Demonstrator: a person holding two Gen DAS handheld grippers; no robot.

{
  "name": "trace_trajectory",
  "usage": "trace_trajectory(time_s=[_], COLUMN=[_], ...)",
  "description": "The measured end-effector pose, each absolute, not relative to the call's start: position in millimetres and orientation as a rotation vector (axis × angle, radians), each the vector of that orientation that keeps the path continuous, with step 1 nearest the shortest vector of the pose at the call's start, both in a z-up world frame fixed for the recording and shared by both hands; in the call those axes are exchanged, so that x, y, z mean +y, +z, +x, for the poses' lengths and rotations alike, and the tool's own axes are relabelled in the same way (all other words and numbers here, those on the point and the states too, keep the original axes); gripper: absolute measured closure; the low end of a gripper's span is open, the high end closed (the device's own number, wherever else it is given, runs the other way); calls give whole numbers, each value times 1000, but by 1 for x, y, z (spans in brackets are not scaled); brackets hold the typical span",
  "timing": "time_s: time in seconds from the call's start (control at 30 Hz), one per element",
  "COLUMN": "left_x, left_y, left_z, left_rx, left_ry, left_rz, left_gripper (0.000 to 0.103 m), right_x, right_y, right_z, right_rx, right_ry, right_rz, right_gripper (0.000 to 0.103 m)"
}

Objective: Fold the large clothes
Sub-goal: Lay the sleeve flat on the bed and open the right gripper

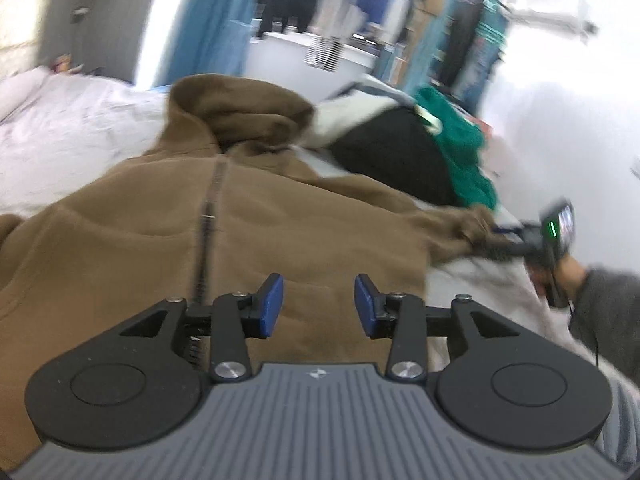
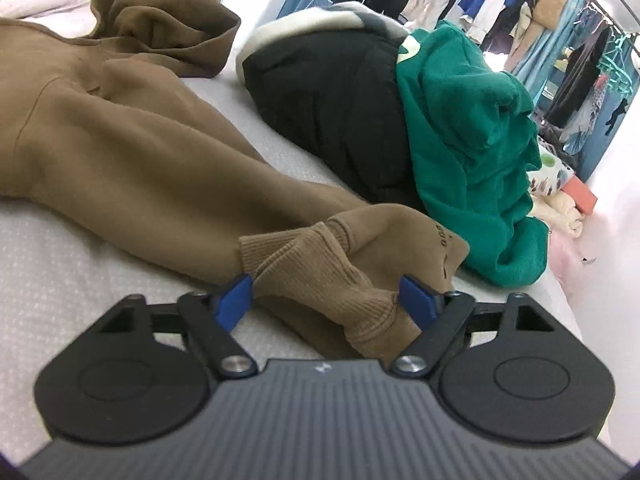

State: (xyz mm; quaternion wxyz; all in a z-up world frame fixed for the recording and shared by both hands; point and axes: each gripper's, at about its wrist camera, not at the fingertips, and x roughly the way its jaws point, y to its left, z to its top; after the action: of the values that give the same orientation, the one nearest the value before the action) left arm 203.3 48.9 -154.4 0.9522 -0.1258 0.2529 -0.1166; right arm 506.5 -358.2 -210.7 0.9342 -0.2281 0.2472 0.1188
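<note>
The brown hoodie (image 1: 248, 216) lies spread front-up on the bed (image 2: 60, 264), beside a black and green pile of clothes (image 2: 460, 140). It looks thick, soft and floppy, fairly heavy; ribbed edges should hold best. The right hand-held gripper (image 2: 324, 300) straddles the bunched sleeve cuff (image 2: 320, 276), pads not clearly pressing. The left hand-held gripper (image 1: 319, 306) hovers apart and empty over the body.

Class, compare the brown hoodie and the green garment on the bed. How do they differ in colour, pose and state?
The brown hoodie is spread out flat with its sleeve stretched; the green garment is bunched in a heap. The brown hoodie lies straight on the bed; the green garment rests partly over a black garment. The brown hoodie's cuff sits between the right tongs; nothing holds the green garment. Both look like thick, soft knits.
</note>
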Motion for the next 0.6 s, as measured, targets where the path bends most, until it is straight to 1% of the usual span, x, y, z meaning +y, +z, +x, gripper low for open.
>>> trace_trajectory(time_s=[0.03,0.07,0.1,0.17,0.3,0.43,0.5,0.6], left_x=[41,32,21,1,-34,-50,-53,-54], left_y=[-156,-160,-164,-175,-194,-208,-210,-214], left_z=[202,201,201,201,199,199,200,203], left_rx=[525,541,561,597,662,682,683,693], left_ry=[-263,-289,-313,-342,-403,-412,-415,-404], left_rz=[-243,-228,-205,-157,-44,19,35,44], left_gripper=[55,54,54,46,45,38,36,36], right_x=[-363,-367,-373,-383,-415,-468,-498,-539], right_y=[-205,-196,-188,-175,-133,-102,-100,-115], right_z=[508,514,516,520,533,549,555,561], right_rx=[507,509,505,486,426,380,381,410], right_ry=[253,227,194,159,24,-154,-255,-369], right_rz=[-415,-364,-319,-283,-168,-66,-25,48], right_gripper=[72,79,79,81,84,85,85,86])
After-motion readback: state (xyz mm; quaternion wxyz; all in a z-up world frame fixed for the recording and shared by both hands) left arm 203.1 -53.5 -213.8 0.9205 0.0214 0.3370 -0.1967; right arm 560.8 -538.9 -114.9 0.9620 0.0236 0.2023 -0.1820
